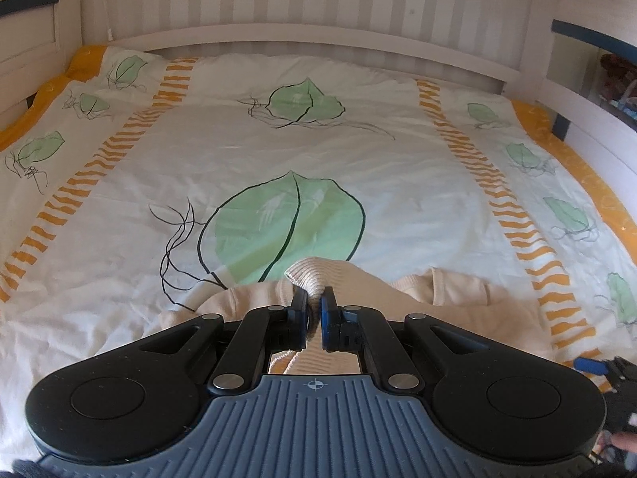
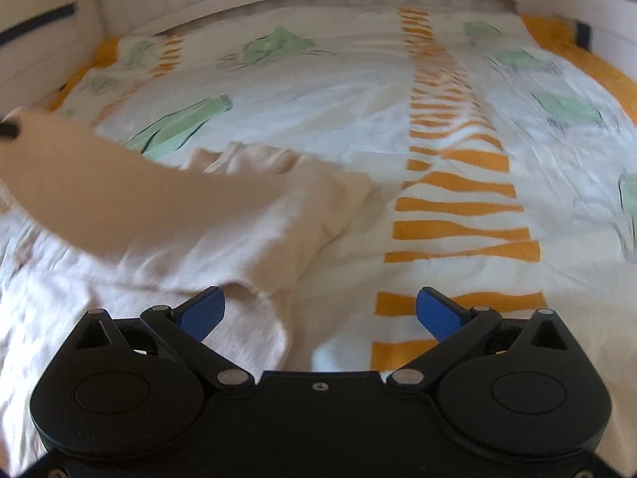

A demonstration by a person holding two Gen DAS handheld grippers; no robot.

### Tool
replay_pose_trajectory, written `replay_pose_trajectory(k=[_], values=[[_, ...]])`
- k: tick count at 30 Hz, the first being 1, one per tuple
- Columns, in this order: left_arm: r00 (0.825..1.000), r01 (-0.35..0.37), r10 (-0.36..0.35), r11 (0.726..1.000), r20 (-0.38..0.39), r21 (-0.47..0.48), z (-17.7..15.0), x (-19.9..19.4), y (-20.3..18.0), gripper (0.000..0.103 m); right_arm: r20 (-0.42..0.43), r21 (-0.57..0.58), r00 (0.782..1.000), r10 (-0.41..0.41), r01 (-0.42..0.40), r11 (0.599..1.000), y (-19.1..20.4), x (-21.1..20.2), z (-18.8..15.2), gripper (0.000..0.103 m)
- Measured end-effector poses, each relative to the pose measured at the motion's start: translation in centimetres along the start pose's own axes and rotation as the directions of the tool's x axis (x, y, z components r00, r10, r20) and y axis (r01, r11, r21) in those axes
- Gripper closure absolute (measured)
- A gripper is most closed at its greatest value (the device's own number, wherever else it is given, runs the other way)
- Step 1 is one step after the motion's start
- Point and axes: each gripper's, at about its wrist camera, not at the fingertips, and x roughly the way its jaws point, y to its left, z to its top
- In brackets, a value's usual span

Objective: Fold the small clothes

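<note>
Lying on the near half of the bedspread (image 1: 278, 147), the cream garment (image 1: 458, 290) is the only piece of clothing seen. It is a small knitted top, crumpled and partly bunched, with a ribbed hem or cuff raised above the rest. Its lifted part crosses the stem end of the large green leaf print (image 1: 286, 223) on the bedspread; its other end spreads toward the orange striped band (image 1: 553, 279) on the right of that leaf.

Left gripper (image 1: 314, 298): jaws nearly together, pinching the ribbed edge of the cream garment between the pads. The fabric stands up in a fold just beyond the fingertips, above the bedspread.

Right gripper (image 2: 320, 302): jaws spread wide, nothing between them. It hangs over the bedspread at the garment's near edge, with the left blue pad (image 2: 203, 312) over the cream fabric and the right pad over the orange band. The right wrist view is blurred; contact with the cloth cannot be determined.

In the right wrist view a length of the garment rises toward the left edge of the frame, off the bedspread. A white slatted bed frame (image 1: 318, 40) stands at the far edge of the bedspread.
</note>
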Motion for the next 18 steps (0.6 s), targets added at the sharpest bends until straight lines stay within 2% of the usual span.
replay_pose_trajectory(k=[1,4,6,8,11,18], values=[[1.000,-0.004,0.004,1.000,-0.002,0.000,0.0,0.1,0.1,0.097,-0.008,0.033,1.000,-0.007,0.008,0.999,-0.5,0.4,0.0,0.001],[0.999,-0.037,0.037,0.999,-0.003,0.028,-0.2,0.5,0.6,0.097,-0.014,0.079,0.993,-0.114,0.115,0.990,-1.6,0.4,-0.2,0.001],[0.998,-0.064,0.065,0.997,-0.007,0.040,-0.5,1.1,1.2,0.097,-0.017,0.100,0.990,-0.142,0.143,0.985,-2.3,-0.1,-0.2,0.001],[0.996,-0.078,0.079,0.997,-0.029,0.030,-0.8,1.8,1.9,0.097,-0.021,0.130,0.991,-0.135,0.137,0.982,-2.8,-0.5,-0.4,0.001],[0.992,-0.097,0.098,0.995,-0.073,0.017,-1.5,3.1,2.9,0.097,-0.036,0.116,0.990,-0.139,0.143,0.983,-2.8,-0.4,-0.4,0.001],[0.976,-0.115,0.122,0.992,-0.178,0.048,-4.0,6.0,4.1,0.095,-0.040,0.119,0.995,-0.093,0.097,0.988,-2.8,-1.0,-0.5,0.001]])
